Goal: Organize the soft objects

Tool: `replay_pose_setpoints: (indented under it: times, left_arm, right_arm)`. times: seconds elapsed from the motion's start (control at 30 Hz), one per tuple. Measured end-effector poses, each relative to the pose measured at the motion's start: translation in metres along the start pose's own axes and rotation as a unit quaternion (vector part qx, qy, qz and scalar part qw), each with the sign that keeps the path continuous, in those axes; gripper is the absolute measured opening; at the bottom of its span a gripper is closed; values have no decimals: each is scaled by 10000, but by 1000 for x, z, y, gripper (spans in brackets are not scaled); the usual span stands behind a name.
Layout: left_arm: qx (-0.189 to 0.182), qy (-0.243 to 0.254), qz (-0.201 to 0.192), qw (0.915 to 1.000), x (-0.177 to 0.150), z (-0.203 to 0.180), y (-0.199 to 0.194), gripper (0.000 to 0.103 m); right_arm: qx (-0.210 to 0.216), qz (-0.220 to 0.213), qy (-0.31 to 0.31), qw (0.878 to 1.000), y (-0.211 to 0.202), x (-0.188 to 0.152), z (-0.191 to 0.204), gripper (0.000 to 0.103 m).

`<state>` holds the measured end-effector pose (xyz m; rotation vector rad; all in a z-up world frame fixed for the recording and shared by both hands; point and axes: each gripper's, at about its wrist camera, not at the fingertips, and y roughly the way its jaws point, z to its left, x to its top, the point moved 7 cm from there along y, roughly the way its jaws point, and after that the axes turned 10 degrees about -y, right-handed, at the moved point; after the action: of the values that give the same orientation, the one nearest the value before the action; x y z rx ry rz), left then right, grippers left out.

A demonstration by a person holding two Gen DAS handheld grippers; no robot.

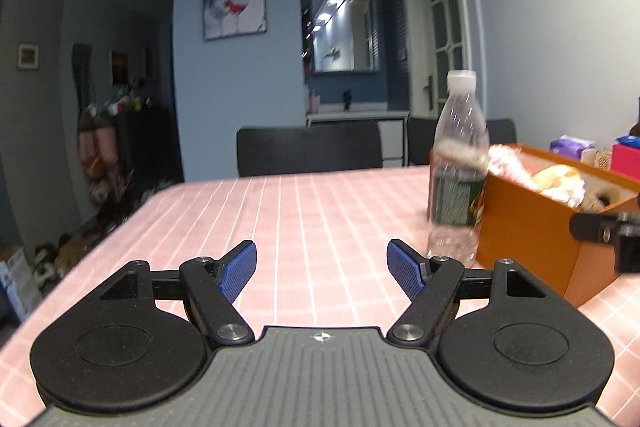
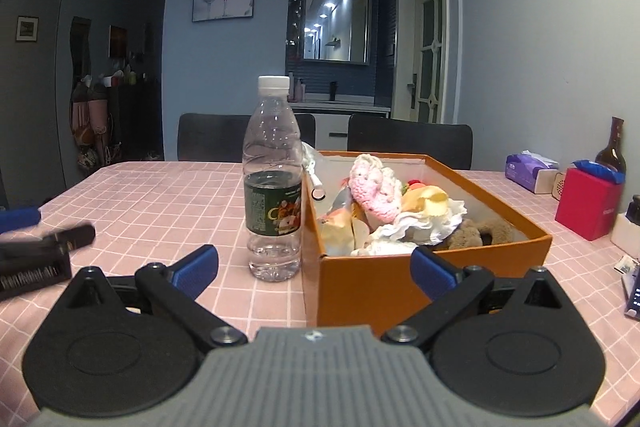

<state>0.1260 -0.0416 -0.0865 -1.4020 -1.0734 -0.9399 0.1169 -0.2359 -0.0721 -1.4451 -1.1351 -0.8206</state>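
The right wrist view looks straight into the orange box (image 2: 400,267), which stands on the table (image 2: 152,211) with its pink checked cloth. Inside the box lie the soft objects: a pink knitted piece (image 2: 374,193), a white frilly cloth (image 2: 424,225), a yellow item (image 2: 430,199) and a brown plush toy (image 2: 480,233) near the right wall of the box. The right tool (image 2: 316,273) has its blue pads spread wide, with nothing between them; the near corner of the box is just in front of it. A water bottle (image 2: 273,183) stands upright just left of the box, perhaps touching it. To the right of the box this view also shows a purple tissue pack (image 2: 528,173), a red box (image 2: 590,203) and a dark glass bottle (image 2: 612,147).

The left wrist view sees the orange box (image 1: 524,227) only from the side, at its right edge, so most of the contents are hidden. The water bottle (image 1: 458,167) is blurred here. The left tool (image 1: 322,269) is also spread open and empty, above bare cloth to the left of the box.

Part of the left tool (image 2: 40,251) appears blurred at the left edge of the right view. What the items at the far right edge are, I cannot tell.
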Motion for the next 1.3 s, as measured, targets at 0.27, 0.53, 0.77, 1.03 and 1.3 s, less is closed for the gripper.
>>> replay_pose_setpoints:
  times: [0.27, 0.53, 0.77, 1.03, 1.3]
  left_arm:
    - [154, -80, 264, 9995, -17, 7, -8, 96]
    - [283, -125, 546, 9980, -22, 7, -2, 97]
    - [318, -77, 586, 9977, -22, 4, -1, 97]
    - [317, -35, 606, 9977, -23, 1, -2, 97]
    - [344, -22, 607, 9976, -23, 0, -2, 97]
  right_arm:
    - [-64, 96, 262, 9996, 12, -11, -5, 100]
    - [-72, 231, 322, 9992, 16, -19, -8, 100]
    - [-61, 279, 382, 9989, 19, -22, -9, 100]
    - [-67, 281, 426, 9987, 18, -24, -11, 100]
    - [-82, 297, 451, 9985, 19, -25, -12, 100]
